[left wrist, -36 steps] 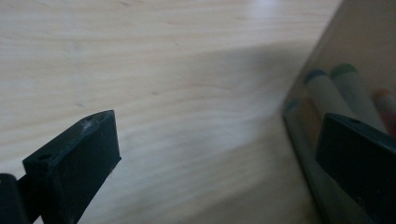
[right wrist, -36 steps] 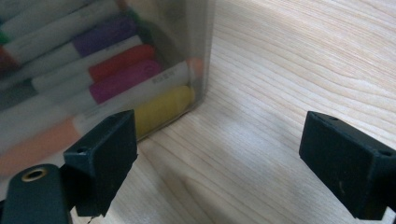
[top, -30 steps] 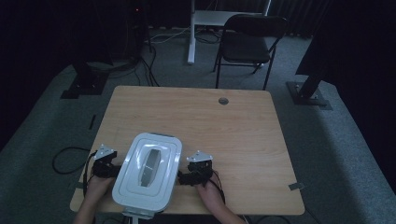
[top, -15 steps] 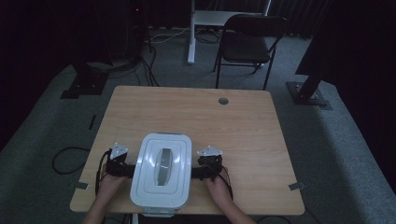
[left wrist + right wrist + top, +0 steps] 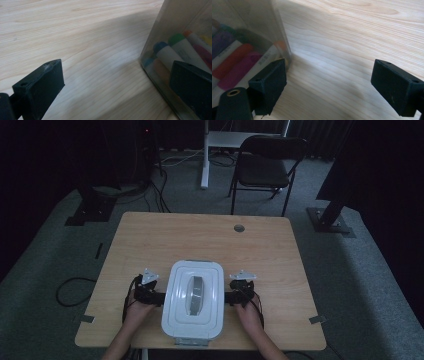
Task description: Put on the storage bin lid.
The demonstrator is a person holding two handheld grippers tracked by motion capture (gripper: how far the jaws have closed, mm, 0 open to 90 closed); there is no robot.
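Flanking one lidded box (image 5: 192,330) of markers (image 5: 172,53): two grippers, left gripper (image 5: 150,296), right gripper (image 5: 236,295)

Your box (image 5: 192,305) has a white lid with a grey handle (image 5: 194,293) and cloudy clear walls; behind them you see markers (image 5: 175,50) capped blue, green and orange, with white barrels. Your table (image 5: 260,245) is pale wood with fine grain, and each hand-held gripper (image 5: 150,292) is black
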